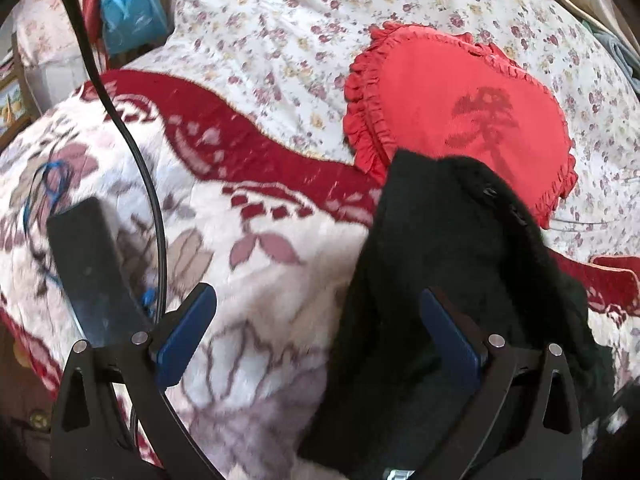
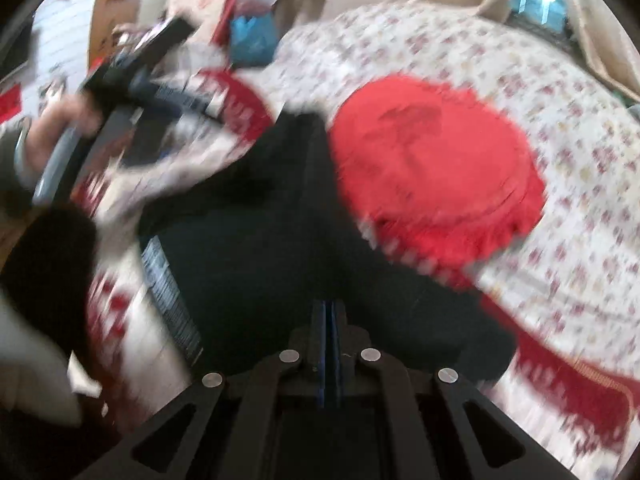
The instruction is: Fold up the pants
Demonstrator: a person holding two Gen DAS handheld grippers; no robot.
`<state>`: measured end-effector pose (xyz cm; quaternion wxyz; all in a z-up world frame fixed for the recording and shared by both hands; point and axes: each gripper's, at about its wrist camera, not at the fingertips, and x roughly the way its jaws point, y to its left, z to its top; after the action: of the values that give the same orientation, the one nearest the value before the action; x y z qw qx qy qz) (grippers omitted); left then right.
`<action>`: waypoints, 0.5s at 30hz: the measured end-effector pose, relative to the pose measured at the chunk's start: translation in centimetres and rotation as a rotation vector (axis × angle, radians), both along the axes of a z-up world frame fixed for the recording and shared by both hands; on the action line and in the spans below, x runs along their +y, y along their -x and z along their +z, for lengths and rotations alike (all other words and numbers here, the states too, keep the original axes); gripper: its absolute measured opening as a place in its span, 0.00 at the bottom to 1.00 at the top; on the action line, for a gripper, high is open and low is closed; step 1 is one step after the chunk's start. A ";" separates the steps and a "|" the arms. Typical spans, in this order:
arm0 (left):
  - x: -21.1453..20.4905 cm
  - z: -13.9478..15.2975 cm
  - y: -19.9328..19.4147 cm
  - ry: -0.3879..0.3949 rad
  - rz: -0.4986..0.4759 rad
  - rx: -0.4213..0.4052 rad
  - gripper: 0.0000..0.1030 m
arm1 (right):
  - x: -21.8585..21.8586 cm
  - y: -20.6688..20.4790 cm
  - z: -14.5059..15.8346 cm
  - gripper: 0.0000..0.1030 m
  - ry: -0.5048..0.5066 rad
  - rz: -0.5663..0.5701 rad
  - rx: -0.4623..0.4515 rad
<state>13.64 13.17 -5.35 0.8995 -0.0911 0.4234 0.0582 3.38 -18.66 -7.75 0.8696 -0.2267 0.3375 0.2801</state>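
A bed fills both views, covered at the near side by a plush white blanket [image 1: 256, 208] with a dark red wavy border and leaf pattern, and farther back by a quilt [image 1: 280, 28] printed with small flowers. At the left edge of the bed, in the left wrist view, a flat black rectangular object [image 1: 86, 268] lies on the blanket, crossed by a thin black cable [image 1: 148, 184]; what it is cannot be told. Beyond the far left corner a blue plastic bag [image 1: 128, 20] is seen among clutter too blurred to name.

The left gripper [image 1: 316, 336] is held wide, its blue-padded fingers [image 1: 186, 340] well apart, with nothing between them. Its right finger rests against the black pants [image 1: 432, 280], which lie bunched on the blanket toward the near right of the bed, their lower part cut off by the frame.

A red heart-shaped cushion [image 1: 472, 112] with a ruffled edge lies on the quilt just behind the pants; a dark figure resembling a Chinese character is printed on it but cannot be read.

The right wrist view is heavily smeared by motion. There the right gripper [image 2: 329, 320] is closed tight on a fold of the pants [image 2: 280, 248]. A white label strip [image 2: 168, 288] with printed lines shows at the left edge of the fabric, illegible. At the far left the left gripper [image 2: 152, 80] appears as a blur.
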 end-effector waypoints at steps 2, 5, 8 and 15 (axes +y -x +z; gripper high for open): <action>0.1 0.1 1.1 0.015 0.007 -0.007 0.99 | -0.2 1.4 -2.5 0.02 0.033 -0.014 0.075; 0.3 0.4 2.2 0.020 0.002 -0.021 0.99 | -1.6 1.9 -3.3 0.02 -0.012 -0.086 0.130; 0.6 0.7 2.9 0.025 0.009 -0.031 0.99 | -2.3 1.4 -1.0 0.06 -0.080 -0.117 0.074; 0.4 0.0 2.1 0.039 0.007 -0.020 0.99 | 2.1 -5.5 4.8 0.58 -0.184 -0.120 -0.044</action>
<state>11.54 13.57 -5.30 0.9014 -0.1109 0.4152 0.0522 8.88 -16.60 -2.96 0.9092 -0.1314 0.3040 0.2522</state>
